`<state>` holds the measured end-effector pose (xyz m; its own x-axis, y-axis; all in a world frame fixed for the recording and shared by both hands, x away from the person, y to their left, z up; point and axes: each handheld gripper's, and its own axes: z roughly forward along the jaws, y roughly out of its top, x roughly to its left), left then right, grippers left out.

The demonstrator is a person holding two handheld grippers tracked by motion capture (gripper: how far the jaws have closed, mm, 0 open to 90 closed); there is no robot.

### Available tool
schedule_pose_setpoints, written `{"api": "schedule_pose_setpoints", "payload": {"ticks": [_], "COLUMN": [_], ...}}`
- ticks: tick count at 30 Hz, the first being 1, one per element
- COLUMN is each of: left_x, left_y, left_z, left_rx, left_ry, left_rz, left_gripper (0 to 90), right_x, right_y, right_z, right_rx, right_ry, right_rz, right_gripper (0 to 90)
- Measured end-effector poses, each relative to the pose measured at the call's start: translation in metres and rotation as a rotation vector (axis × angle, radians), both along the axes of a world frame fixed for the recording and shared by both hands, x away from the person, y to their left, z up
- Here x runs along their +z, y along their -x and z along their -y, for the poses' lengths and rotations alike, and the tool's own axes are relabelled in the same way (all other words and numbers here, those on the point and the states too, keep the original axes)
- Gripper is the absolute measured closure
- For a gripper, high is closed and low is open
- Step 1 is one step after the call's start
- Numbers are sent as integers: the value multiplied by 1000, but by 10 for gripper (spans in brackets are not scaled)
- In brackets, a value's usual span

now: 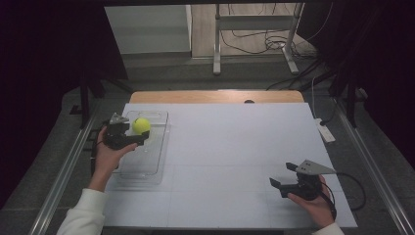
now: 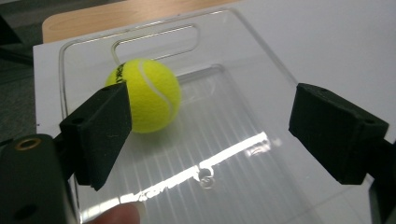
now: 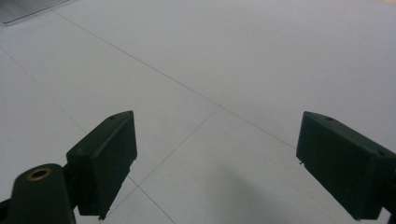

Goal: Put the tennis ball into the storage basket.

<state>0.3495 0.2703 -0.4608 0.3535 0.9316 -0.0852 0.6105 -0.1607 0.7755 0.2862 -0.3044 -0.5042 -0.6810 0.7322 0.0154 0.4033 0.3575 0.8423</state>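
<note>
both grippers gaping wide, gripping nothing: left gripper (image 2: 208, 135) hovering over clear tray (image 2: 261, 60), tennis ball (image 2: 147, 93) lying inside near its handle end, beyond the jaws; right gripper (image 3: 217, 163) hanging above white table (image 3: 224, 60).

The white worktop (image 1: 230, 147) lies bare across its middle and right — a claw could sweep there freely. The right claw (image 1: 283, 176) stands open near the front right corner, with flat sheet ahead of it. On the left, the clear tray (image 1: 149, 164) has a low rim to clear. The tennis ball (image 1: 141, 125) sits at the tray's far end, just beside the left claw (image 1: 139, 137) — the ribbed tray floor nearer the person is free.
</note>
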Motion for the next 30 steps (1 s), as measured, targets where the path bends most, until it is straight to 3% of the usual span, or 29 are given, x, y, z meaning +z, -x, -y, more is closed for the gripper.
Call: {"api": "schedule_pose_setpoints", "payload": {"ticks": [7, 12, 19, 30], "left_x": [8, 7, 0, -17], "left_y": [25, 37, 57, 92], "left_z": [8, 18, 29, 38], "left_rx": [-79, -113, -137, -158], "left_ry": [61, 92, 120, 121], "left_rz": [57, 61, 60, 90], "left_gripper": [138, 137, 134, 132], "right_x": [0, -1, 1, 1], "right_y": [-1, -1, 0, 0], "right_z": [0, 1, 1, 1], "right_rx": [-18, -14, -7, -3], "right_ry": [14, 10, 2, -7], "right_rz": [1, -3, 3, 6], "right_gripper": [128, 128, 128, 129]}}
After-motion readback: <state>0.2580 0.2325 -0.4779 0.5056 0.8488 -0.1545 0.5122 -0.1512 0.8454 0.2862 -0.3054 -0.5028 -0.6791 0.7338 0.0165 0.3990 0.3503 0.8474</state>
